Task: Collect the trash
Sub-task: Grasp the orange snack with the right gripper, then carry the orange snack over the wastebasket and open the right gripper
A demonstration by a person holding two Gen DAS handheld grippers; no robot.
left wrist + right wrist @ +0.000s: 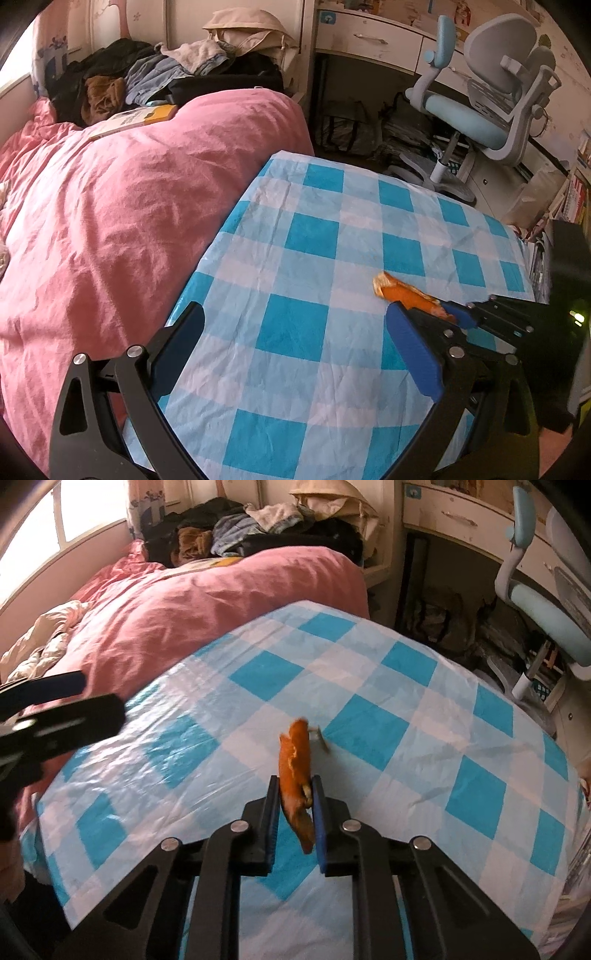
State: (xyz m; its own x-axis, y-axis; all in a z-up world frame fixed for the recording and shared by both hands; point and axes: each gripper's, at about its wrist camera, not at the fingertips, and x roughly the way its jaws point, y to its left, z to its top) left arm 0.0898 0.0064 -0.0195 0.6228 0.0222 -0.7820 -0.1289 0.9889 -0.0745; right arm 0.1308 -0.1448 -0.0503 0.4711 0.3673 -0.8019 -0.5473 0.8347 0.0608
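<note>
An orange peel point(295, 771) is pinched between the blue pads of my right gripper point(295, 781), held just above the table with the blue-and-white checked cloth point(369, 709). In the left wrist view the same peel point(406, 293) sticks out of the right gripper point(448, 312) at the table's right side. My left gripper point(295, 314) is open and empty over the near part of the cloth point(295, 258). It also shows in the right wrist view point(62, 705) at the left edge.
A bed with a pink duvet point(129, 206) lies left of the table, with a heap of clothes point(166, 74) and a book point(136, 118) behind. A desk and a blue-grey chair point(480, 103) stand beyond the table. Shelves point(576, 199) stand at the right.
</note>
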